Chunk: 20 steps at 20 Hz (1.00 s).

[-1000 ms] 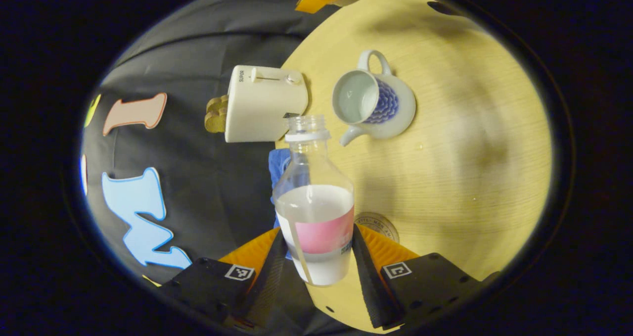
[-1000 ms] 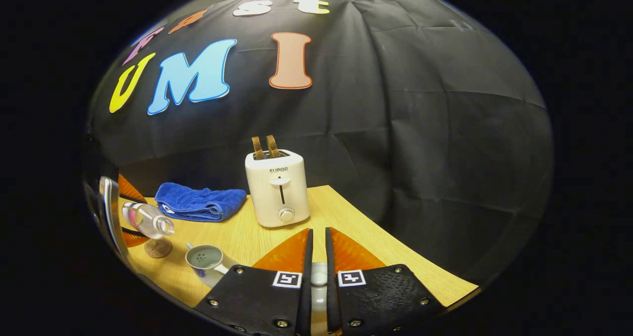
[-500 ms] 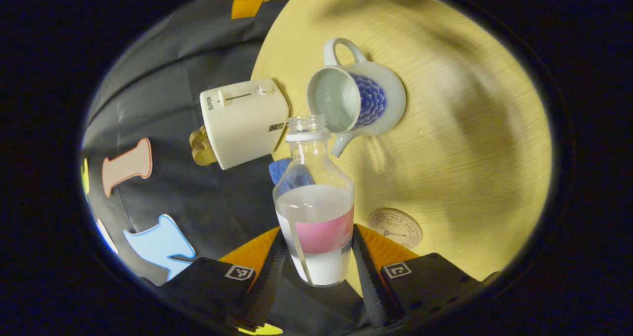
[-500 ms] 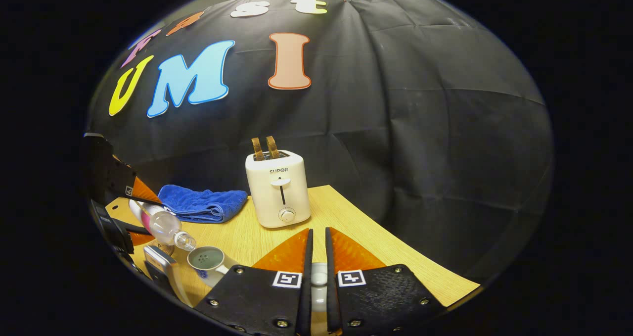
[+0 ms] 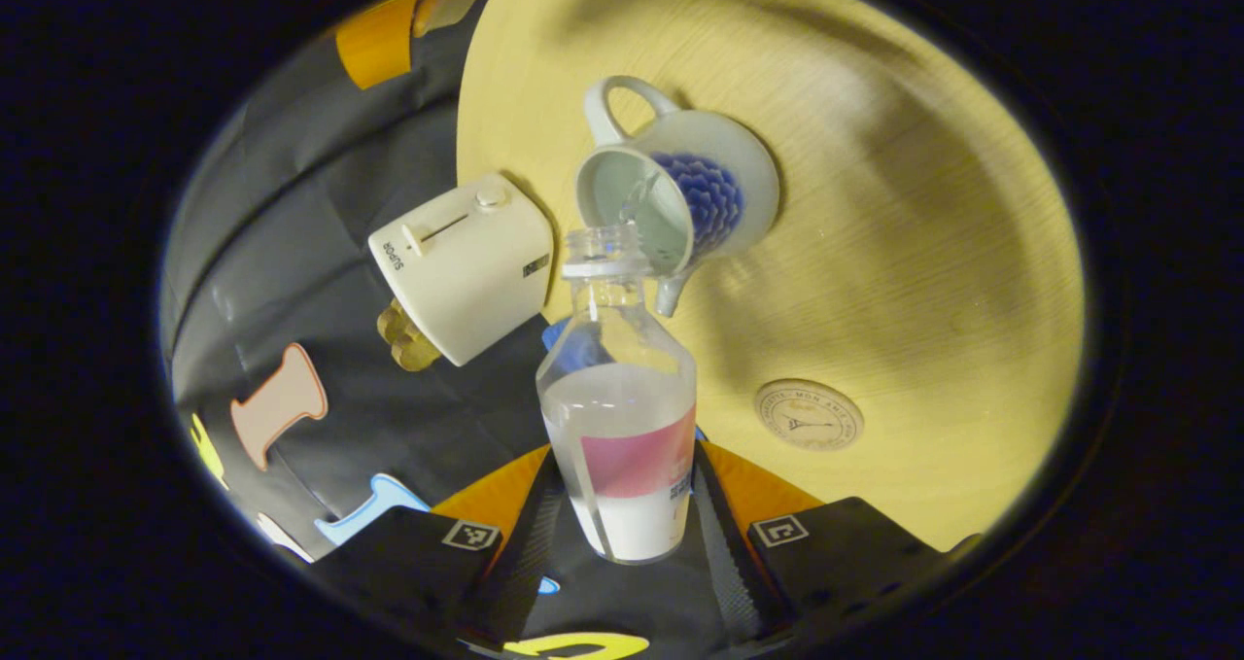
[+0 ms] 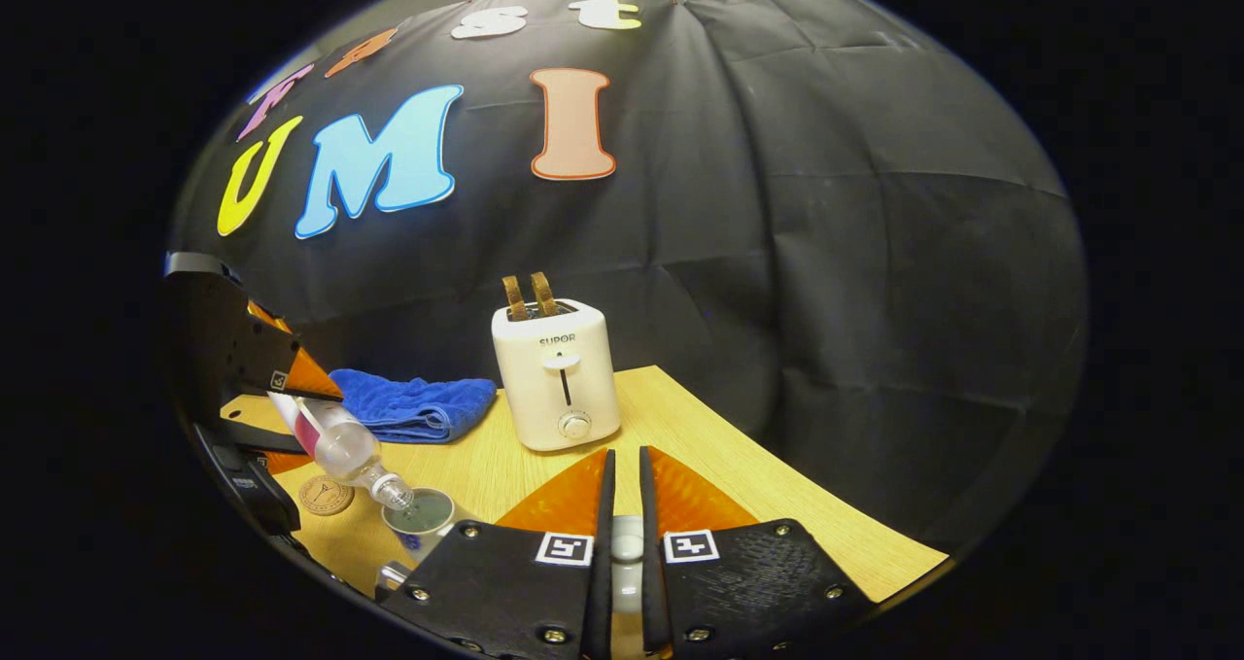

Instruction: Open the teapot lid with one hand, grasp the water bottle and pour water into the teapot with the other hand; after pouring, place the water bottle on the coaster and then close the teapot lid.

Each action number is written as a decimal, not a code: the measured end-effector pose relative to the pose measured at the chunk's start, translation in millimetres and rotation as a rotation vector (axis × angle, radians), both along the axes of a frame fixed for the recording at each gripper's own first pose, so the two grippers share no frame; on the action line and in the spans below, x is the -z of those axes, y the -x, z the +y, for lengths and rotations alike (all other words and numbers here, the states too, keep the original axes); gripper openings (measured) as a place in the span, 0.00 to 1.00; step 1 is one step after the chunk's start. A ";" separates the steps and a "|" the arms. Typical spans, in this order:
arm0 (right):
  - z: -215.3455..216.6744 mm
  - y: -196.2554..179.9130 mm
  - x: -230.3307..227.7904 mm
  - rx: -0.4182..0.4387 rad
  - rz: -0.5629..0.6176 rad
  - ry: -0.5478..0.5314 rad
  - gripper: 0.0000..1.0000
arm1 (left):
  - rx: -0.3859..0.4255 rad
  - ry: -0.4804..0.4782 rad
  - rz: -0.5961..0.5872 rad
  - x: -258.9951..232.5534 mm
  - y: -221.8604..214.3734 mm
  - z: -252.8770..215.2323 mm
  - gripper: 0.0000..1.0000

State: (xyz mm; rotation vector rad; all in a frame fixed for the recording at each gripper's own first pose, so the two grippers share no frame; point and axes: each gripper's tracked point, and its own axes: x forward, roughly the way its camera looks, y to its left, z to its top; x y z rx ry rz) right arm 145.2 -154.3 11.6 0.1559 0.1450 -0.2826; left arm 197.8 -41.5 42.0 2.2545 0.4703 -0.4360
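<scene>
The table point(image 5: 923, 252) carries everything, and the toaster point(image 6: 559, 378) and the blue towel point(image 6: 418, 407) stand at the back of it, away from the work. The teapot point(image 5: 680, 193) is open, and the bottle point(image 5: 622, 417) is tipped with its mouth just over the rim of the opening; water seems to run in already. So the step in hand is the pouring. To do it well, I think the neck should stay above the middle of the opening, not over the spout or handle, and the tilt should grow slowly, because the bottle is still quite full and a fast tilt could send water past the rim onto the table.

The left gripper point(image 5: 622, 519) is clenched on the bottle: its fingers press the lower body from both sides, at the pink label, with the neck pointing away from them.

The coaster point(image 5: 809, 414) lies free beside the teapot, near enough for setting the bottle down after.

The right gripper point(image 6: 624, 534) is held aside, its fingers almost together around a small pale thing, probably the lid point(image 6: 627, 548).
</scene>
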 end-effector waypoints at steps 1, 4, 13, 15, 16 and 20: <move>-0.1 0.3 -0.9 -0.001 -0.001 -0.004 0.12 | 0.006 -0.019 -0.003 -2.7 -0.1 -1.6 0.82; -0.4 0.0 -0.4 -0.001 -0.004 -0.014 0.12 | 0.013 -0.058 -0.010 -8.6 1.9 -5.5 0.82; 0.8 2.0 -3.2 -0.011 -0.017 -0.029 0.12 | 0.022 -0.186 -0.040 -25.6 -0.2 -3.9 0.82; 0.3 1.8 -3.5 -0.012 -0.018 -0.030 0.12 | 0.023 -0.198 -0.041 -26.1 0.9 -5.1 0.82; 1.3 1.7 -3.3 -0.015 -0.019 -0.032 0.12 | 0.019 -0.206 -0.041 -26.3 1.6 -4.7 0.82; 1.8 1.5 -3.9 -0.017 -0.021 -0.031 0.12 | 0.018 -0.245 -0.045 -29.6 2.6 -7.3 0.82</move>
